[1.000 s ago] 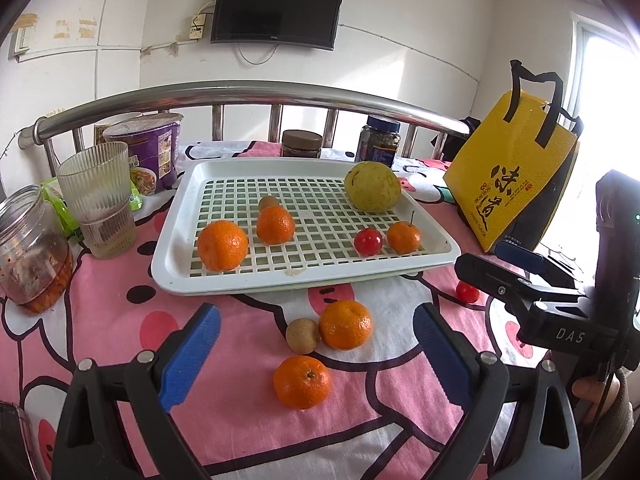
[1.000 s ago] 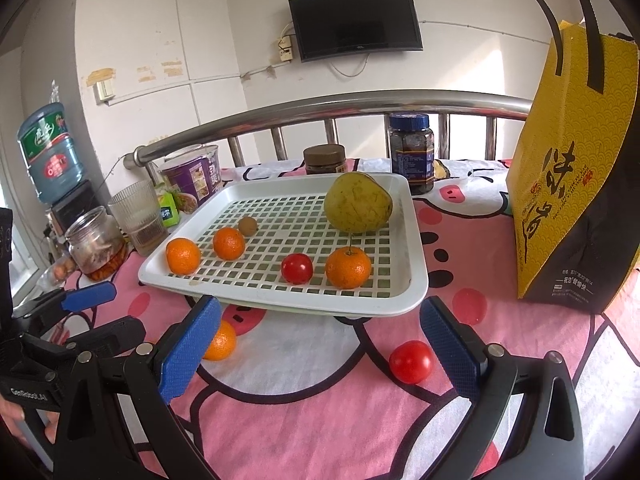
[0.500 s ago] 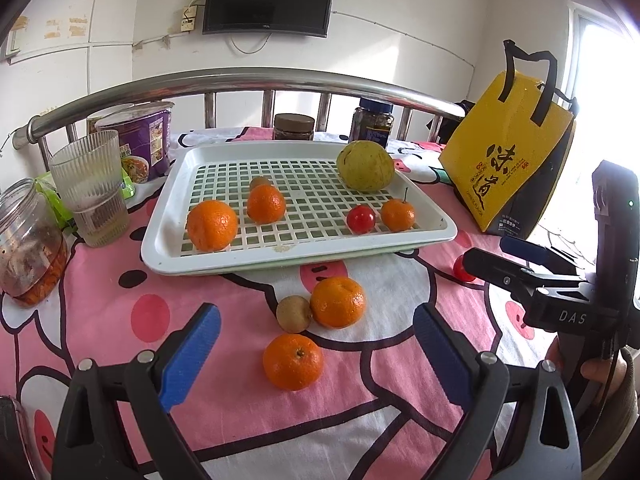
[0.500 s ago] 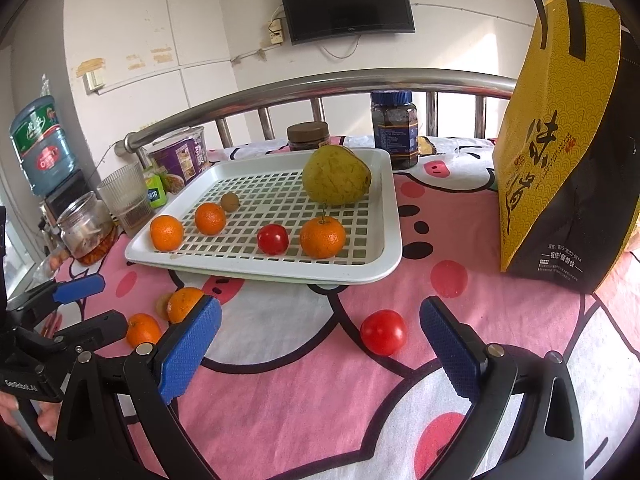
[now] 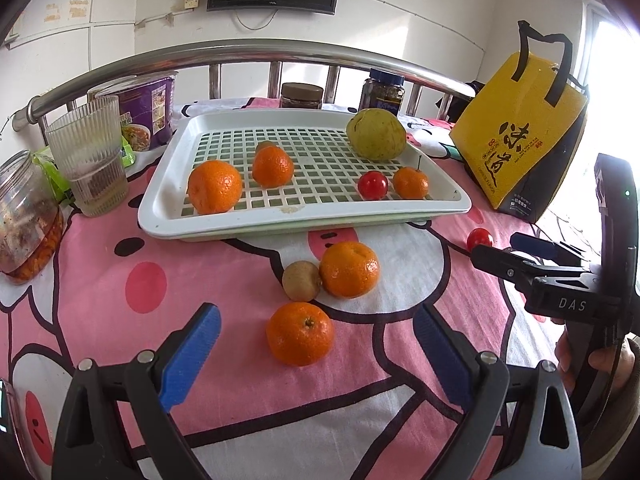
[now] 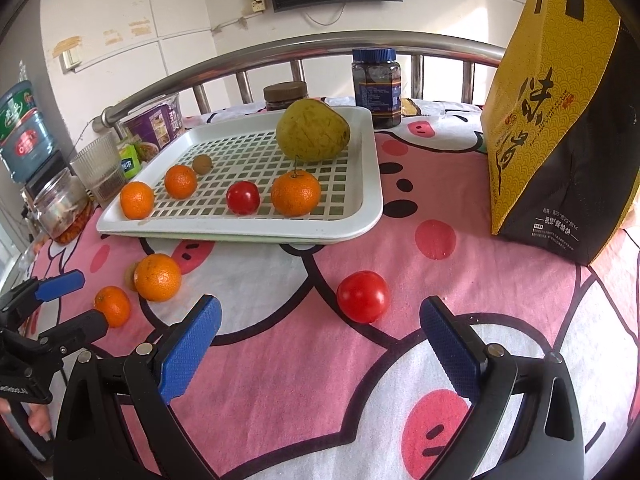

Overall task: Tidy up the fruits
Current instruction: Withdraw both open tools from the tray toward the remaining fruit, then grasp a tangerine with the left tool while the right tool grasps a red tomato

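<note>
Left wrist view: we are holding the left gripper (image 5: 316, 348) low over the pink cartoon cloth (image 5: 100, 292), jaws standing wide apart and gripping nothing. Lying between the blue pads (image 5: 192, 356), just ahead of them, is a loose orange (image 5: 300, 334). Behind it a small brown kiwi (image 5: 301, 281) is touching a second loose orange (image 5: 349, 269). The white slotted tray (image 5: 172, 204) is sitting beyond these, carrying two oranges at its left (a brown fruit is peeking out behind the rear one), a red tomato (image 5: 372, 185) beside a stemmed orange (image 5: 410, 183), and a large yellow-green pear-like fruit (image 5: 376, 134) at the far right corner. A loose tomato (image 5: 479, 238) is lying on the cloth off the tray's right corner, just beyond the right gripper (image 5: 516, 248), which is showing at the right edge. A ribbed glass (image 5: 90, 160) and a jar (image 5: 24, 216) are standing at left; a yellow bag (image 5: 520, 148) is standing at right.

Right wrist view: we are holding the right gripper (image 6: 320, 352) with jaws wide apart, empty. The loose tomato (image 6: 363, 297) is lying on the cloth just ahead, between the fingers' lines and touching neither. The tray (image 6: 370, 184) is sitting behind it with the same fruit aboard. The two loose oranges (image 6: 157, 277) and the kiwi are lying at left, near the left gripper's blue tips (image 6: 60, 284) (these too are standing apart).
</note>
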### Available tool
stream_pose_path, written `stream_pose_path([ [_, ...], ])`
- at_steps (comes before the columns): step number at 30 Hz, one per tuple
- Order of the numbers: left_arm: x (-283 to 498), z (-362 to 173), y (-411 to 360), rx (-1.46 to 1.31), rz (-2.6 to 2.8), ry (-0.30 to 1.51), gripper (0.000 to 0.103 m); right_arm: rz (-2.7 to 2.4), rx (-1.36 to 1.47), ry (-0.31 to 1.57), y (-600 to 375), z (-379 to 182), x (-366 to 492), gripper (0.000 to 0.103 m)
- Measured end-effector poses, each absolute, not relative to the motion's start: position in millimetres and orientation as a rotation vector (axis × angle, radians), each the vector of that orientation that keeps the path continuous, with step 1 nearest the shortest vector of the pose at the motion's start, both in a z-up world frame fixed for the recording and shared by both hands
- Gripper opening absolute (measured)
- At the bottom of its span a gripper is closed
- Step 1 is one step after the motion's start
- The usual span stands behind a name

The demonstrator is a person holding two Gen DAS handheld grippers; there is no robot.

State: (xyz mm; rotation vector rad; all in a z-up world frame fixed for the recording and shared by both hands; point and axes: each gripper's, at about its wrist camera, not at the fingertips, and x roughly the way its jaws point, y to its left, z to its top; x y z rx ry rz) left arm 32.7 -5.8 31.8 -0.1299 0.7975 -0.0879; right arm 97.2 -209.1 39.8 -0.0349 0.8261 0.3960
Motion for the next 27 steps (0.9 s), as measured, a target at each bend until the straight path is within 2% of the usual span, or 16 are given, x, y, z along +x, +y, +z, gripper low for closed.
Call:
stream_pose_path([
  [3,34,29,-6,-0.125,-0.078,0.814,0.098,0.393,-0.035,0.852,-209,36,100,0.1],
  [9,37,24,-5,-0.126,-0.062,0.841,0.08,0.395,-0.036,0.876,-207,32,104,0.092],
  [12,39,20,-4,-0.13,-0.061,0.86,0.074,0.39,-0.037,0.891,-207,29,107,0.08],
  [14,42,16,-4,-0.131,-0.061,0.881,0.064,0.388,-0.032,0.901,-207,28,109,0.07],
  [17,44,11,-4,-0.132,-0.053,0.909,0.05,0.38,-0.019,0.907,-210,26,112,0.06],
  [18,44,12,-4,-0.132,-0.051,0.906,0.049,0.373,-0.017,0.906,-210,26,113,0.057],
  [23,43,11,-4,-0.129,-0.055,0.907,0.041,0.35,-0.006,0.918,-213,23,120,0.032],
  [27,43,12,-1,-0.147,-0.063,0.906,0.041,0.353,0.009,0.913,-216,24,120,0.03],
])
